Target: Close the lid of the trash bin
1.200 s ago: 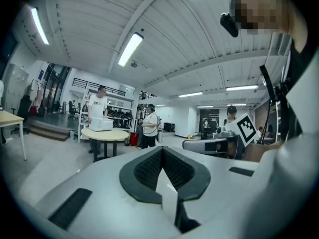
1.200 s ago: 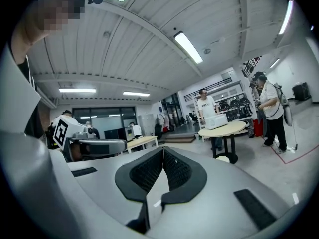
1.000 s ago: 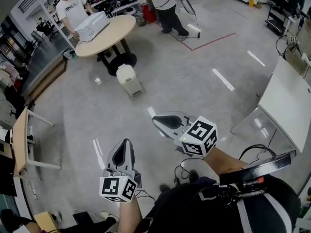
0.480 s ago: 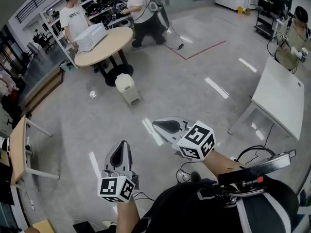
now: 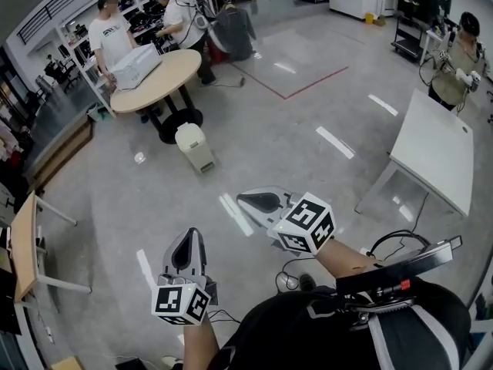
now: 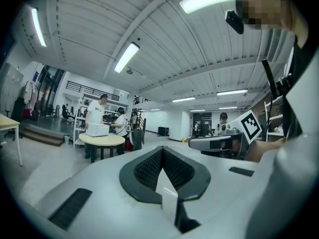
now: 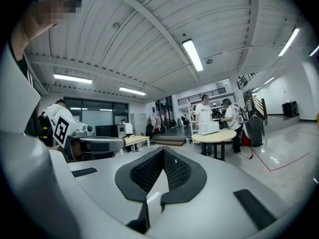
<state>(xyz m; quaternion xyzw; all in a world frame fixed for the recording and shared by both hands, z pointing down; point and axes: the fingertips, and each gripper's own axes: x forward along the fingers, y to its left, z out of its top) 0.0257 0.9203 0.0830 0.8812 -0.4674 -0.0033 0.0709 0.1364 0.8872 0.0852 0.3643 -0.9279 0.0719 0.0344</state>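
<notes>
Head view: we see the trash bin [image 5: 192,146] on the floor beside the round table [image 5: 146,79], well apart from our left gripper [image 5: 189,241] and right gripper [image 5: 253,200].
Left gripper view: our jaws are pressed together, with nothing between them.
Right gripper view: our jaws are together here too, empty.

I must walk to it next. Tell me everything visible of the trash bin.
The trash bin is small, off-white and plastic-looking, with a rounded top over a boxy body. It stands upright on the grey floor beside the round table's dark base. Its lid's state cannot be told from here.
</notes>
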